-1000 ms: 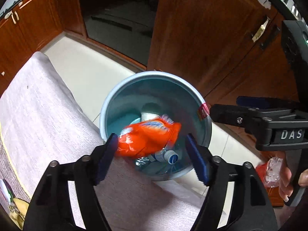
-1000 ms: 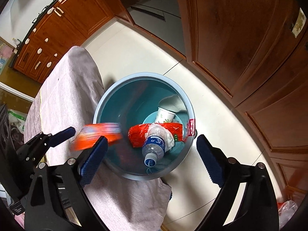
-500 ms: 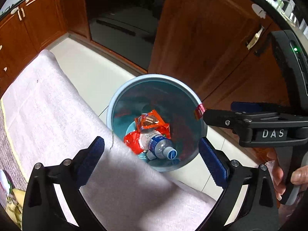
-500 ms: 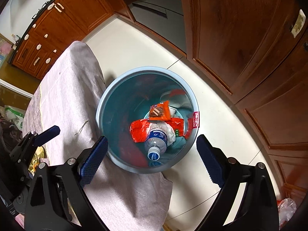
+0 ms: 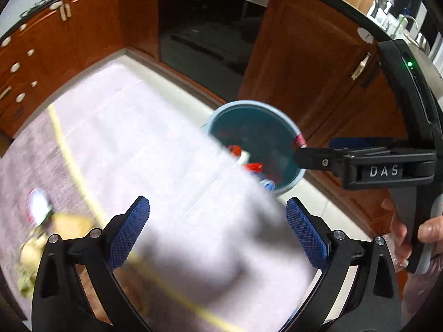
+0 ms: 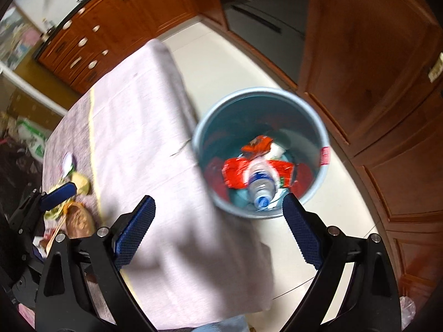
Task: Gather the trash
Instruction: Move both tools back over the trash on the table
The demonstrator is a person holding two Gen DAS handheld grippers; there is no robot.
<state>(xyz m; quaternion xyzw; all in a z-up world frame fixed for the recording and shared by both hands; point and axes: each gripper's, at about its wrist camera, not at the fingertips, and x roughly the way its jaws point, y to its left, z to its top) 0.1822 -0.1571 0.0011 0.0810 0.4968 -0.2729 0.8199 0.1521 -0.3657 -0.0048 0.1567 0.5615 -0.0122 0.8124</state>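
Observation:
A pale blue trash bin [image 6: 260, 90] stands on the floor beside the table. In it lie orange-red wrappers [image 6: 235, 173], a clear plastic bottle [image 6: 260, 184] and a small orange packet [image 6: 256, 144]. My right gripper [image 6: 218, 229] is open and empty, over the table edge just short of the bin. My left gripper [image 5: 218, 232] is open wide and empty above the cloth, with the bin [image 5: 250, 102] ahead to its right. Blurred scraps, a yellow peel [image 5: 69, 224] and a red-white item [image 5: 36, 204], lie on the table at left.
A pinkish-grey cloth [image 6: 144, 127] with a yellow stripe covers the table. More scraps [image 6: 80, 182] and a brown piece [image 6: 79, 218] lie by the left gripper's blue pad [image 6: 58, 192]. Wooden cabinets [image 6: 373, 55] and an oven [image 5: 210, 30] ring the pale floor. A hand [image 5: 427, 232] holds the right gripper.
The orange packet dropped from my left gripper into the bin and the jaws widened. Both grippers then pulled back from the bin over the table, bringing the scraps at left into view.

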